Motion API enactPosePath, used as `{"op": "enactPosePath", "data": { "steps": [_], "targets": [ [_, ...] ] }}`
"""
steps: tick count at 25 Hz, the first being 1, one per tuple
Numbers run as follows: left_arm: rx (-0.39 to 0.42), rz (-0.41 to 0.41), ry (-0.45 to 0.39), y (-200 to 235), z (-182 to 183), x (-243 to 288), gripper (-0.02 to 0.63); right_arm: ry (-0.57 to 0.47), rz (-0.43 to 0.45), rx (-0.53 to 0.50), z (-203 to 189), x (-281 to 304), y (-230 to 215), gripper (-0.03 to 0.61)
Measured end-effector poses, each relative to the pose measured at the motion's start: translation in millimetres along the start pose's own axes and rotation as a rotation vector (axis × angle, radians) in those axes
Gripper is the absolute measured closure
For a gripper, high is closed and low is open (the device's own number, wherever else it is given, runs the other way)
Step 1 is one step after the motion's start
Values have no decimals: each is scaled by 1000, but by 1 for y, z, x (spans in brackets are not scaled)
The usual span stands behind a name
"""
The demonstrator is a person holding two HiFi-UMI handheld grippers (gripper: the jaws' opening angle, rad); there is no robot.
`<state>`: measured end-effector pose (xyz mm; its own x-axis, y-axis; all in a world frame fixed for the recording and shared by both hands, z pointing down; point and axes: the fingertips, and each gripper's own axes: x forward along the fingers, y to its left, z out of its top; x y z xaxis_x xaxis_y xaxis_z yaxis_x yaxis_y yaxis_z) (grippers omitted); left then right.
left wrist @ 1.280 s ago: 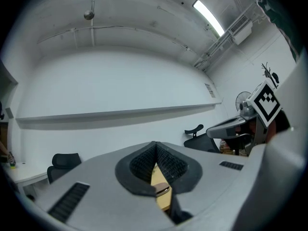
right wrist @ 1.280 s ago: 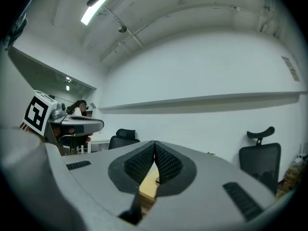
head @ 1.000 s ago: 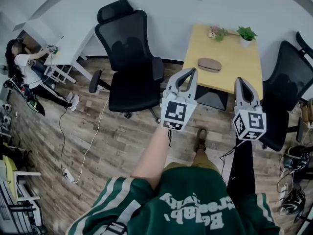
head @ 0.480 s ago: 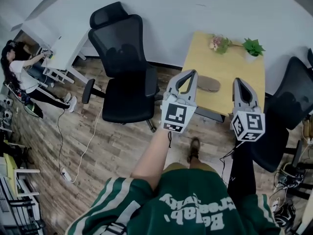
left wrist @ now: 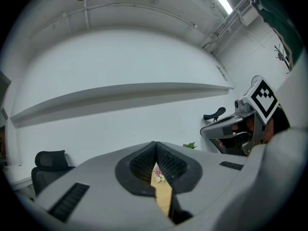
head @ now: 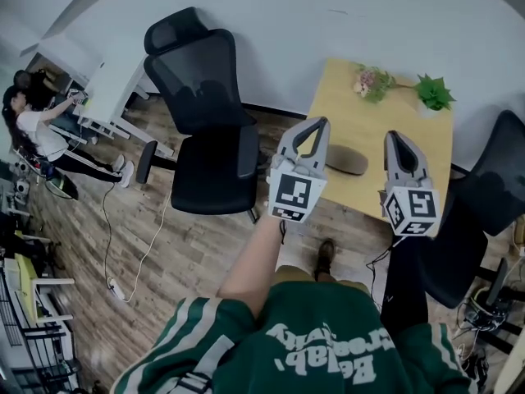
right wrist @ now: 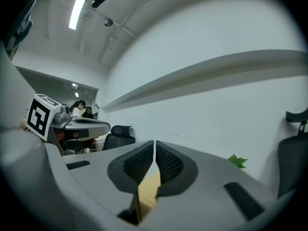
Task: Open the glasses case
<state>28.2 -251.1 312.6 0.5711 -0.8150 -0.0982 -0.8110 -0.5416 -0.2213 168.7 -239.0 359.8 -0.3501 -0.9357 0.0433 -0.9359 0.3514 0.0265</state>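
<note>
The brown oval glasses case (head: 348, 161) lies shut on the light wooden table (head: 398, 117), near its front edge. Both grippers are held level in front of me, short of the table. In the head view the left gripper (head: 318, 122) overlaps the case's left end, and its jaws are shut and empty (left wrist: 155, 144). My right gripper (head: 393, 136) hangs just right of the case. Its jaws (right wrist: 154, 143) are beginning to open by a hairline, and there is nothing between them. Through both jaw slits only a strip of table shows.
Pink flowers (head: 373, 80) and a small green plant (head: 433, 94) stand at the table's back. A black office chair (head: 205, 130) stands left of the table and another (head: 490, 191) to its right. A person (head: 33, 130) sits at a white desk (head: 107, 89) far left. Cables lie on the wooden floor.
Both grippers and I have moved toward the table. The table and case have slid lower in the head view and now lie between the two grippers.
</note>
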Motion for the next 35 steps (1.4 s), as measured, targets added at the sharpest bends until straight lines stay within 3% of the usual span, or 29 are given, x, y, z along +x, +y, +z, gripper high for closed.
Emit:
{"op": "enactPosePath", "data": {
  "steps": [13, 21, 27, 35],
  "targets": [
    [-22, -20, 22, 3, -20, 32, 598, 18, 18, 4, -9, 30, -15, 554],
    [-12, -39, 35, 3, -34, 34, 598, 81, 55, -14, -16, 39, -4, 558],
    [-44, -81, 46, -9, -53, 32, 597, 146, 106, -8, -38, 44, 7, 503],
    [-67, -93, 52, -19, -73, 19, 598, 255, 228, -108, -74, 53, 35, 420]
  ]
}}
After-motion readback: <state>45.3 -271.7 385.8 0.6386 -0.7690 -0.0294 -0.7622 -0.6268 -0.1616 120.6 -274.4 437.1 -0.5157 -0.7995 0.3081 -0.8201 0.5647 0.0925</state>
